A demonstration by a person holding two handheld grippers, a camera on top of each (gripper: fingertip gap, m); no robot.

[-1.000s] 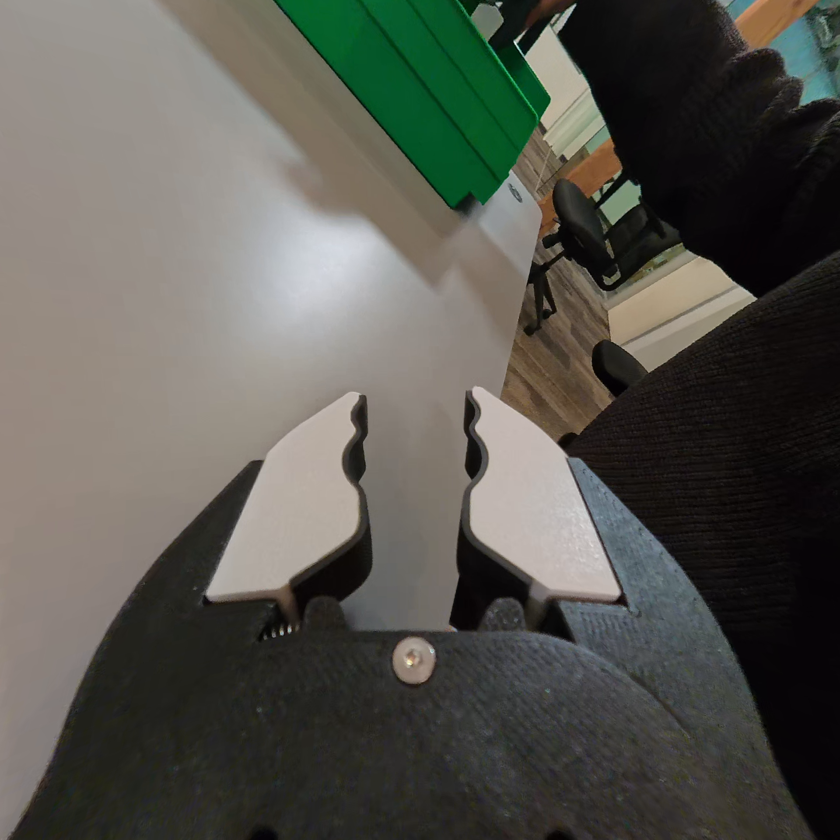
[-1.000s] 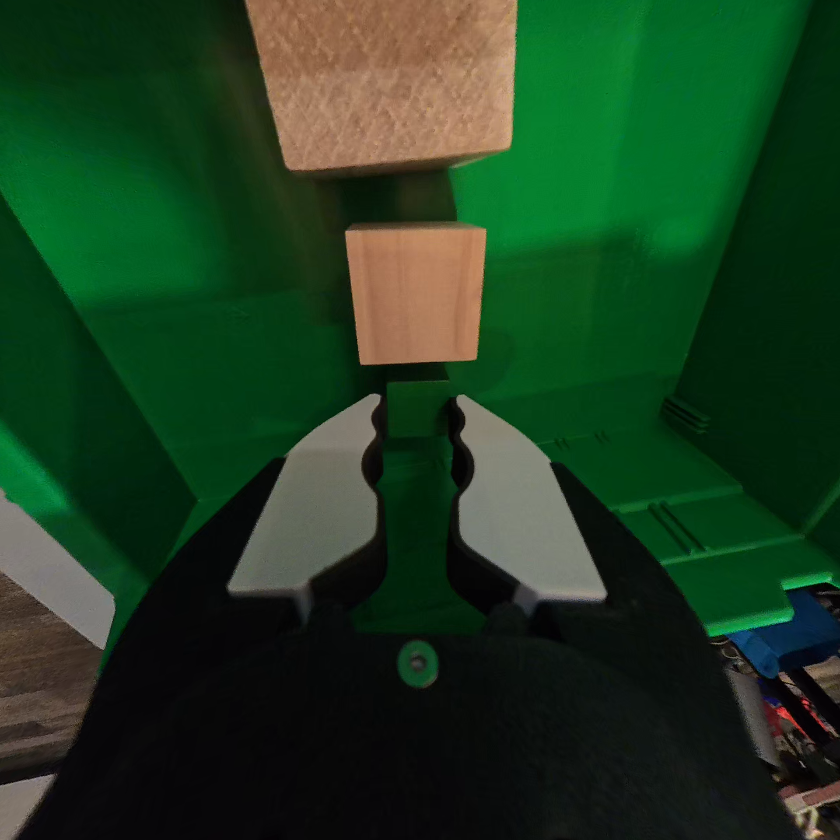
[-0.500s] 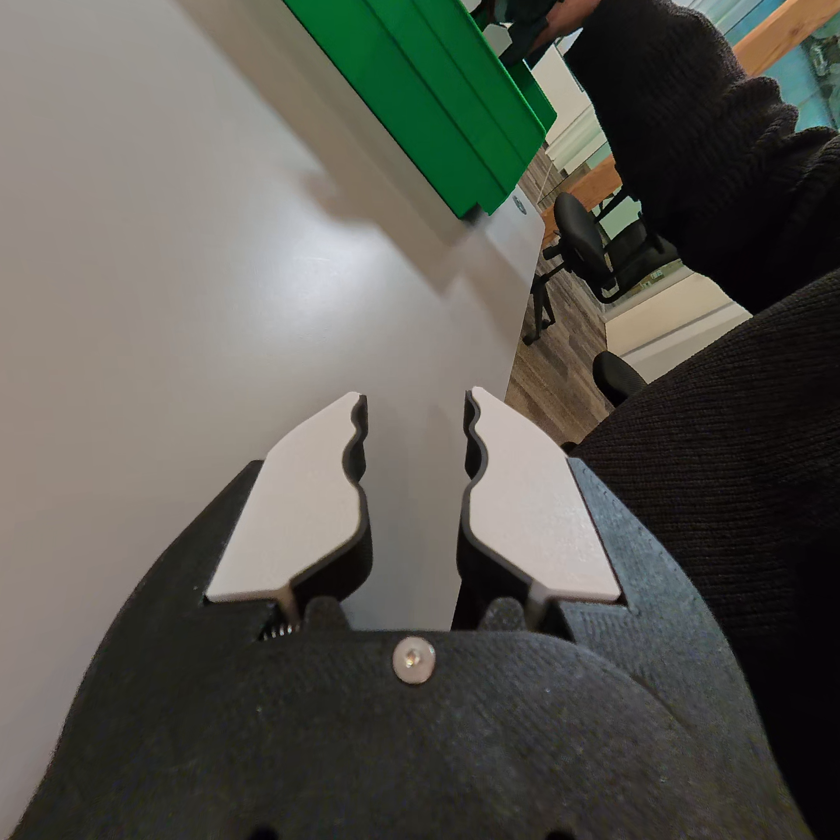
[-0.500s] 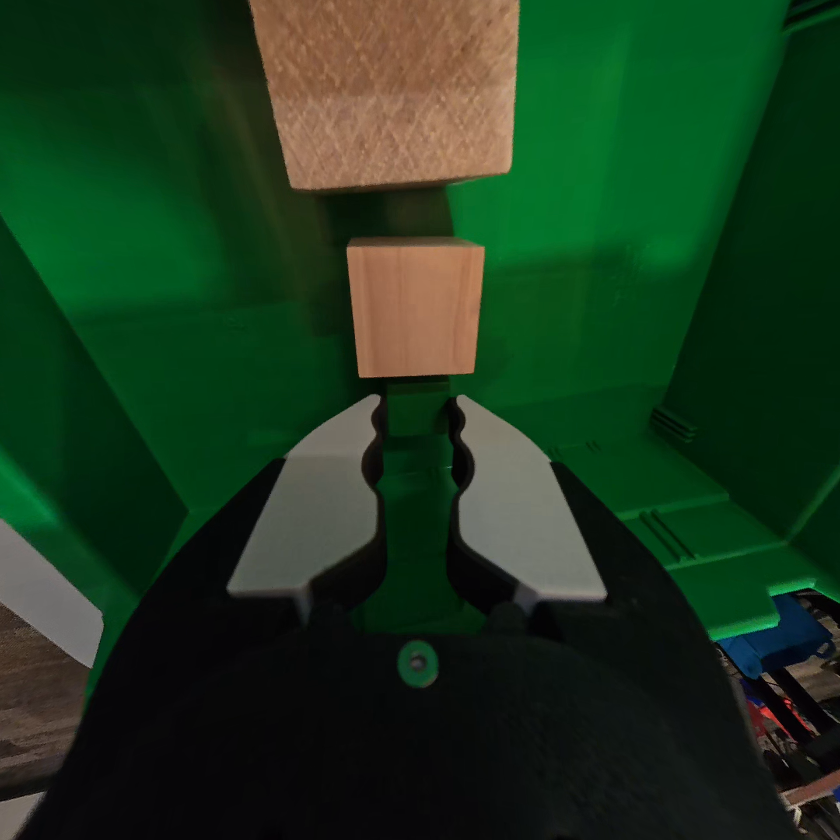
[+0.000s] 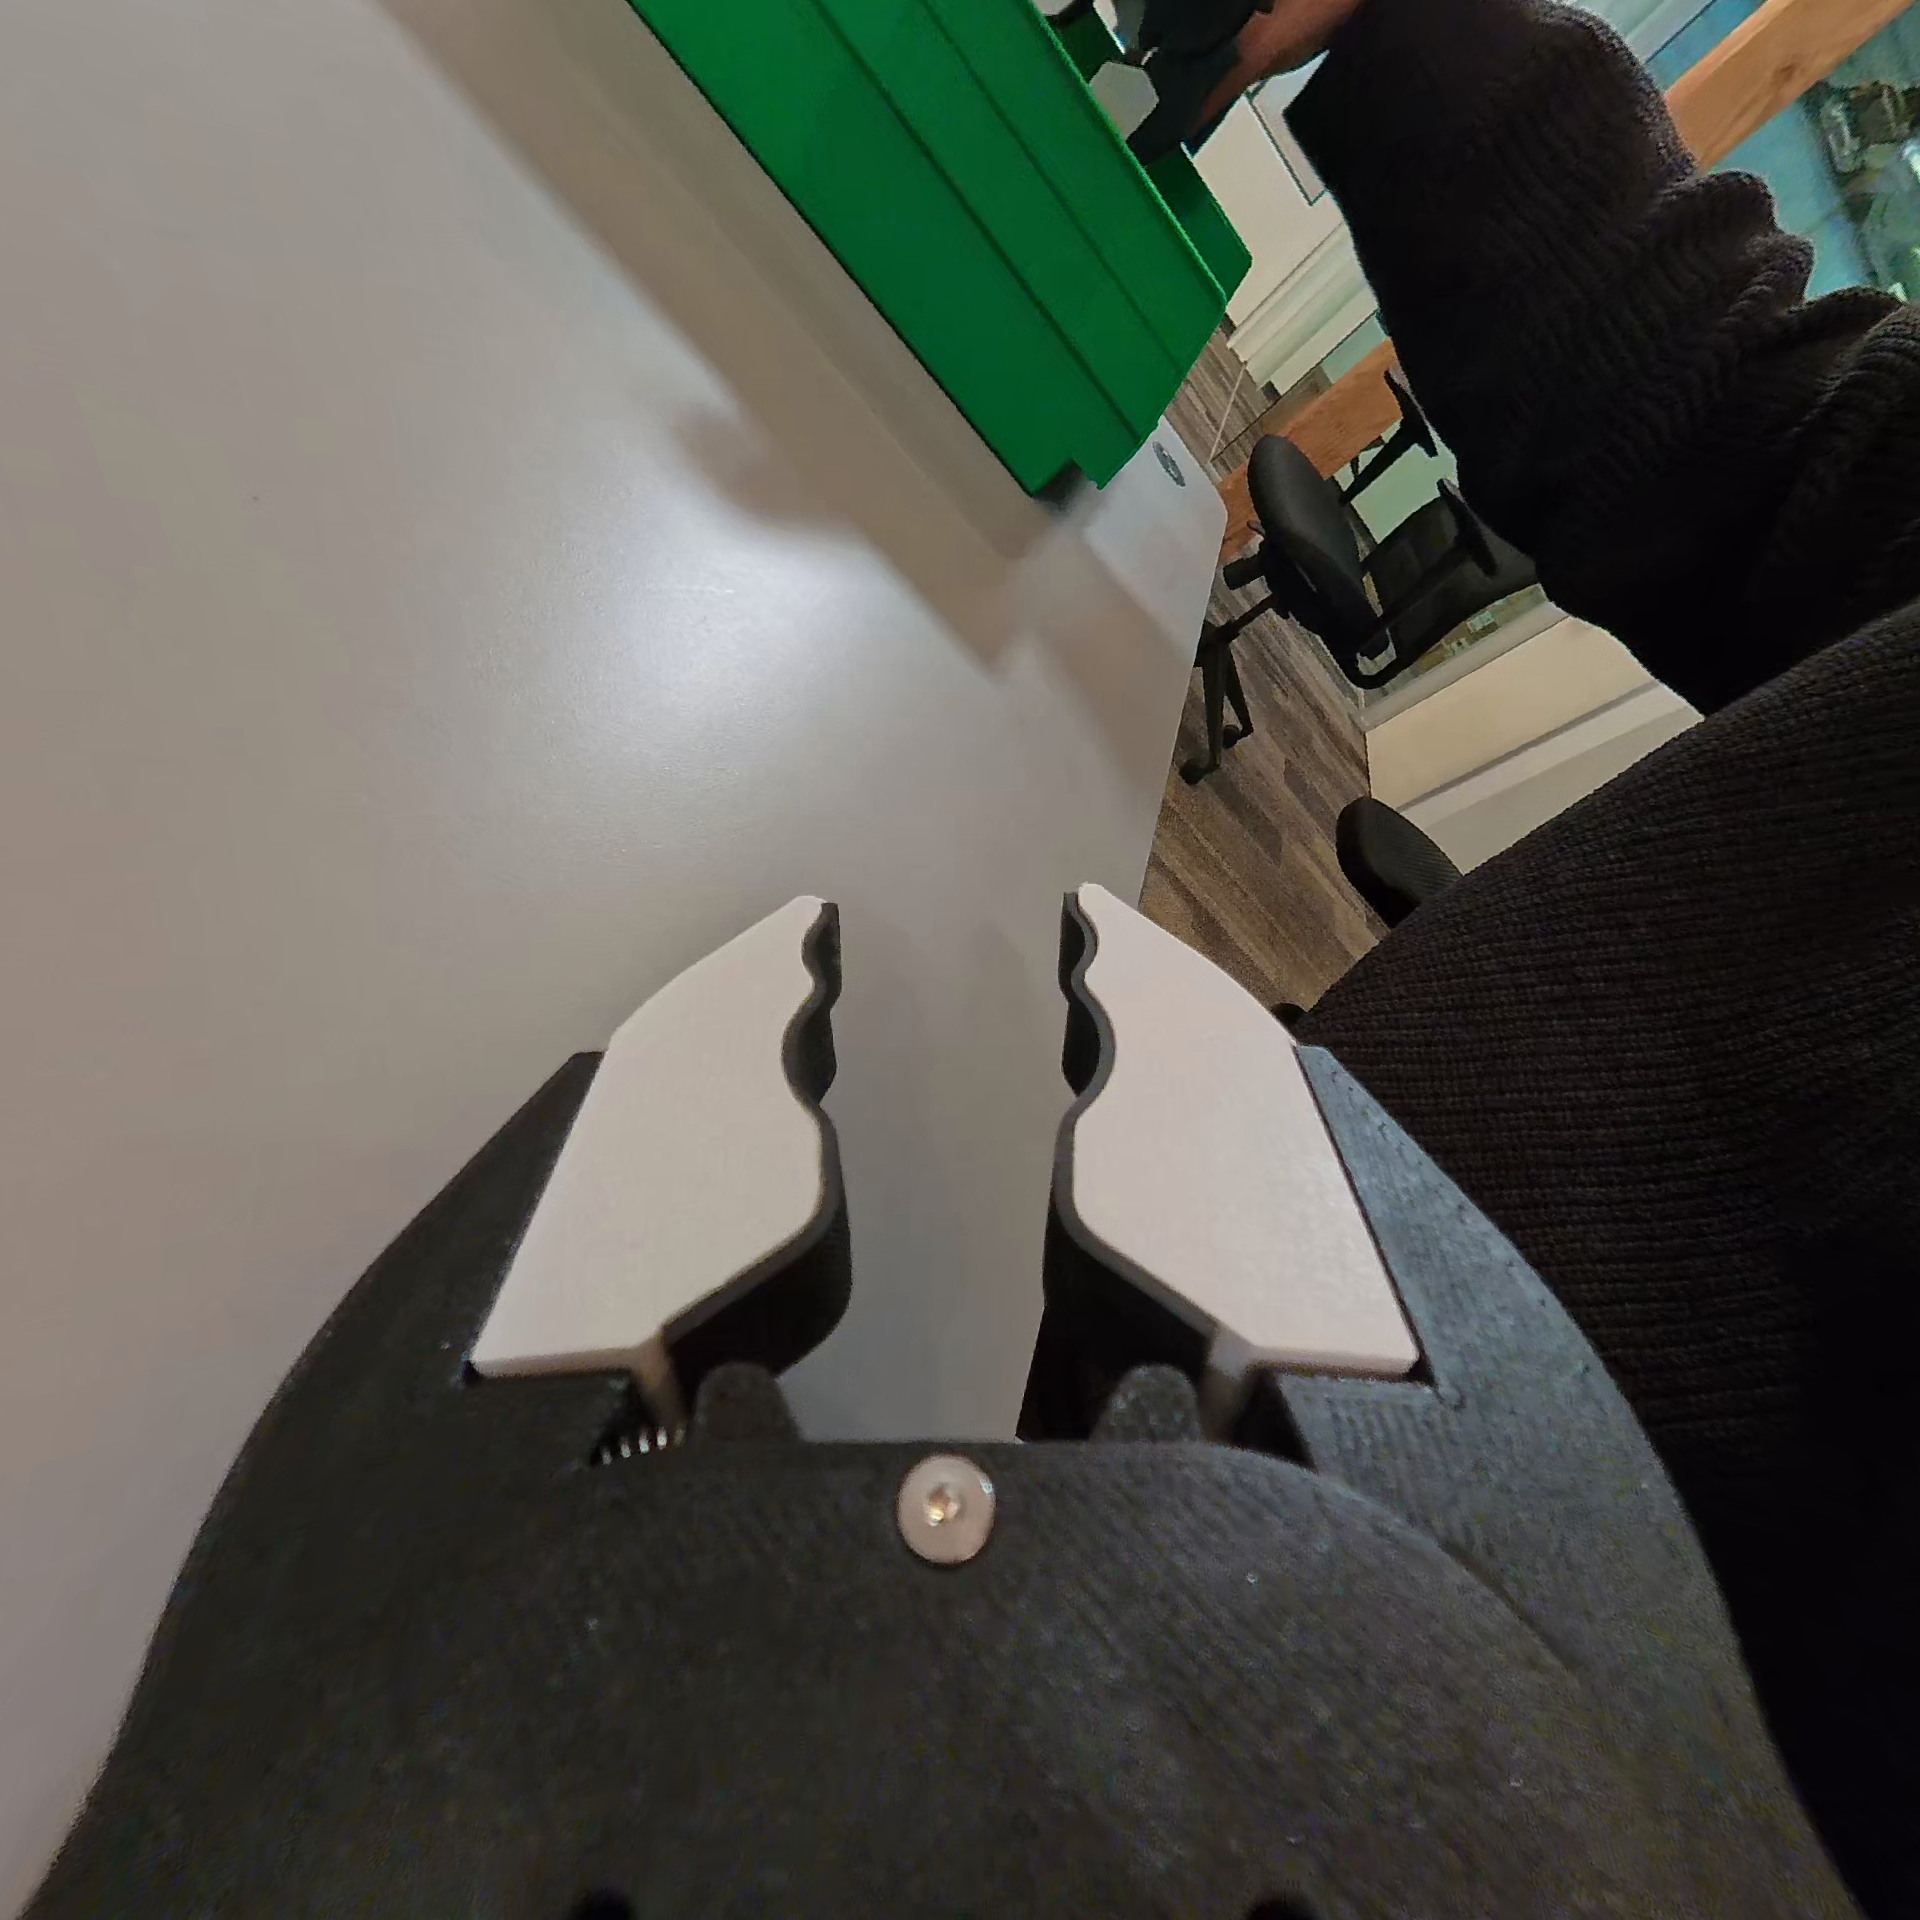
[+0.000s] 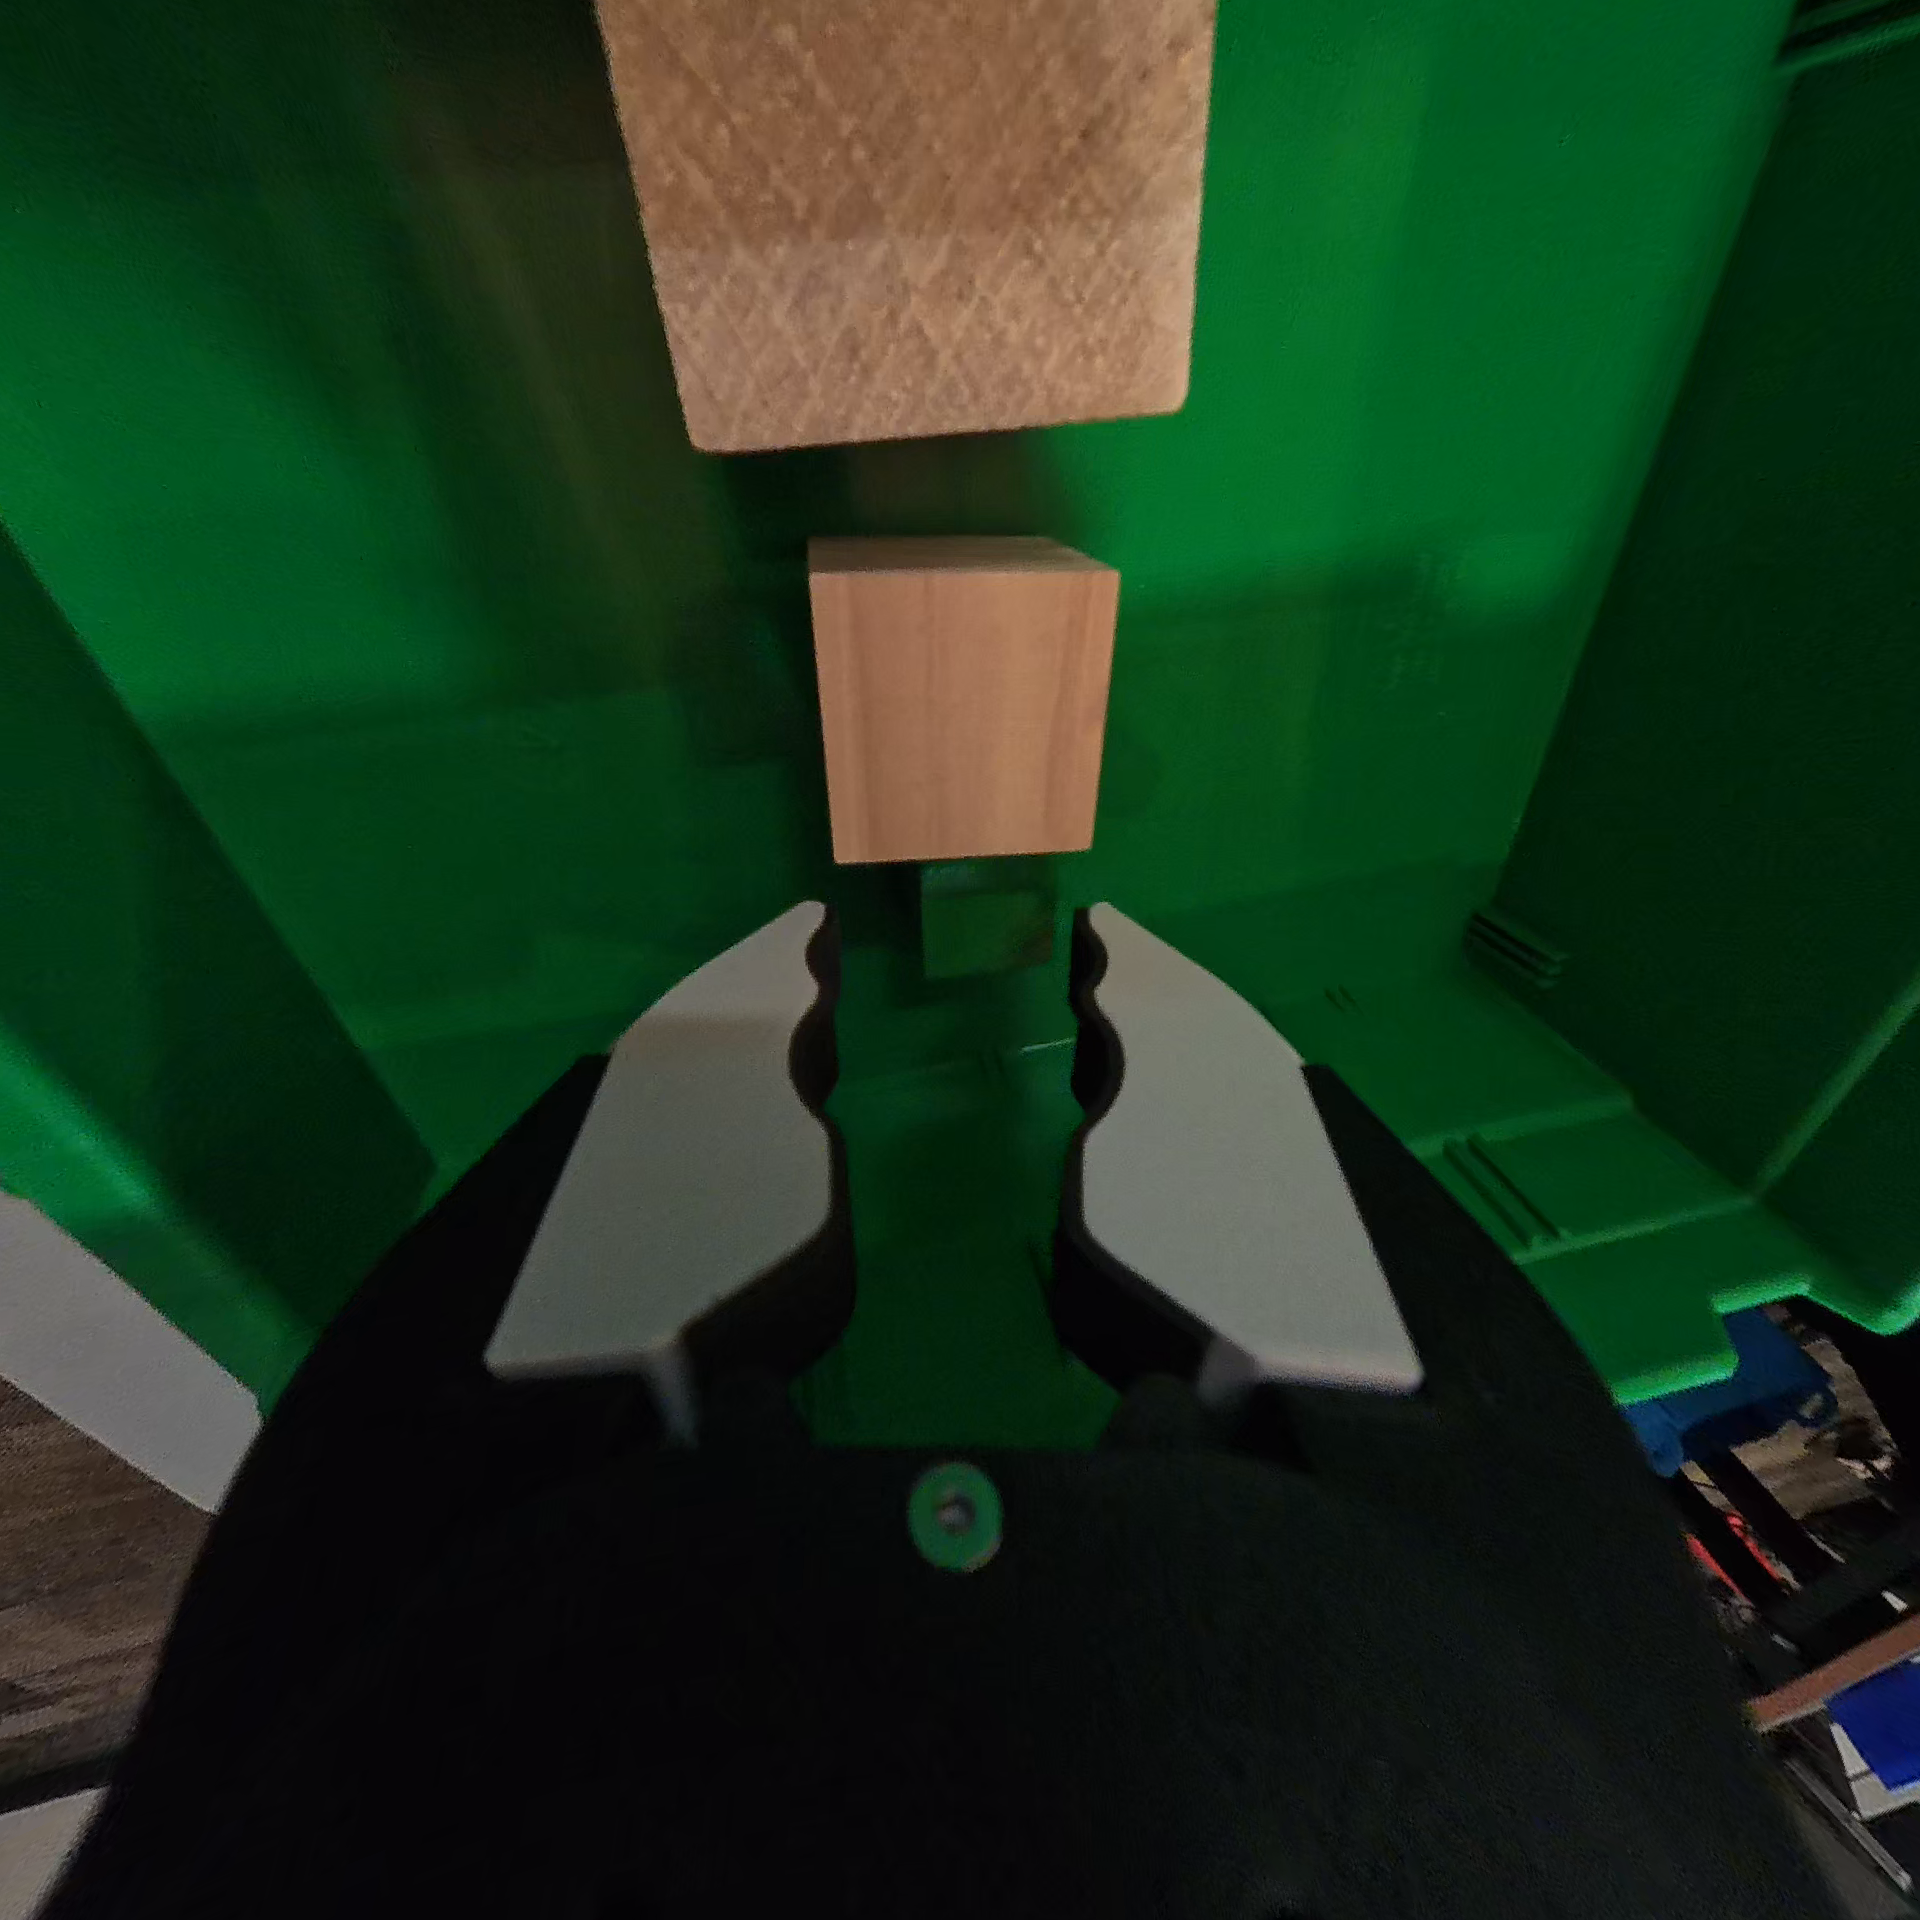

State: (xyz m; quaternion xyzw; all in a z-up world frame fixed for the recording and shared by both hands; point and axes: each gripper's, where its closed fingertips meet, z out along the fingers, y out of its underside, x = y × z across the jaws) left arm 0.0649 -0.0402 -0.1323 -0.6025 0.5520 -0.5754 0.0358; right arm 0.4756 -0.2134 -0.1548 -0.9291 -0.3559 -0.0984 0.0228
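Note:
My right gripper (image 6: 951, 914) is open inside a green bin (image 6: 312, 520). A small green block (image 6: 982, 935) lies between its fingertips, clear of both fingers. Just beyond it stands a plain wooden cube (image 6: 961, 707). A larger rough wooden block (image 6: 914, 208) fills the top of the view, further on. My left gripper (image 5: 948, 904) is open and empty, held low over a white table (image 5: 364, 675). The green bin shows in the left wrist view (image 5: 987, 239), at the table's far end.
A person's dark knitted sleeve (image 5: 1621, 1143) fills the right side of the left wrist view. Black office chairs (image 5: 1320, 551) stand on a wood-pattern floor past the table edge. Blue items (image 6: 1745, 1392) lie outside the bin at lower right.
My right gripper's jaws have spread apart and the small green block, pinched between the fingertips before, now sits free. The left gripper has shifted only slightly.

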